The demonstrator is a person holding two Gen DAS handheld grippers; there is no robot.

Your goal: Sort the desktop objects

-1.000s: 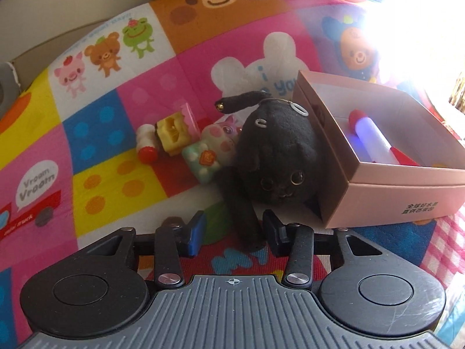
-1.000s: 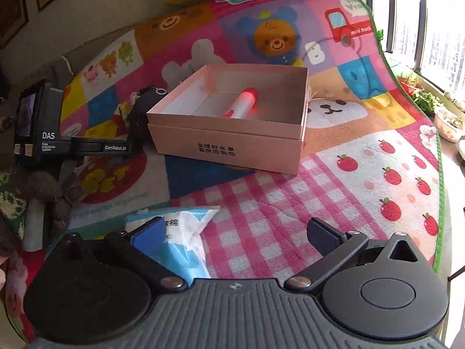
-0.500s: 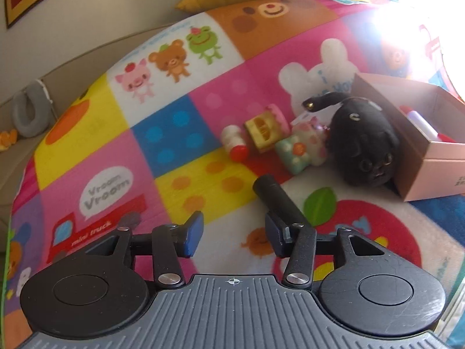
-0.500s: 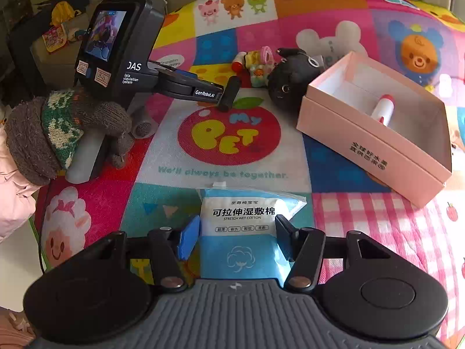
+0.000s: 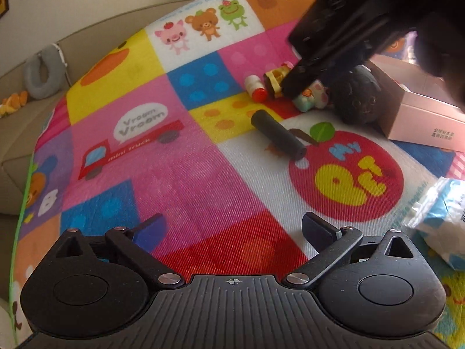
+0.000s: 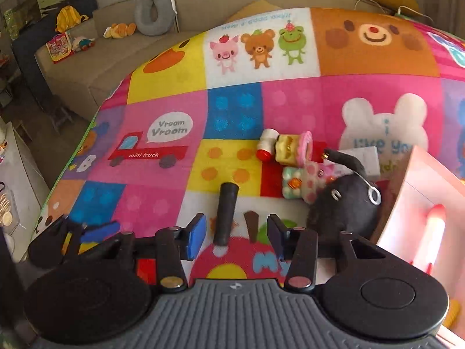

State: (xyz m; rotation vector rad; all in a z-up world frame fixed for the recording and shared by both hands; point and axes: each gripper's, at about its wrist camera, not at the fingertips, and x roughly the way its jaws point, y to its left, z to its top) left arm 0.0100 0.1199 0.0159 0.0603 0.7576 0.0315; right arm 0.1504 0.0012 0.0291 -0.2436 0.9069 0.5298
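The left gripper has just sprung wide, empty; the black cylinder lies ahead on the mat. The right gripper, narrowing, straddles its near end, pads apart from it. Right, the pink box holds a red-white tube.

Landmark: pink box, open-topped, standing on the patterned mat at the right of the cluster; printed characters on its outer side.

Inside the box: a white marker with a red cap, lying flat on the floor of the box.

Black plush toy, resting directly against the box's left wall; metal ring on top.

Pastel pig figure, lying just left of the plush and touching it.

Yellow-and-pink toy and small white-and-red bottle, side by side, farther left of the box.

Black cylinder, lying flat on the mat, left of the plush, apart from the box.

Blue-and-white wipes packet, lying on the mat nearer the camera than the box in the left wrist view.
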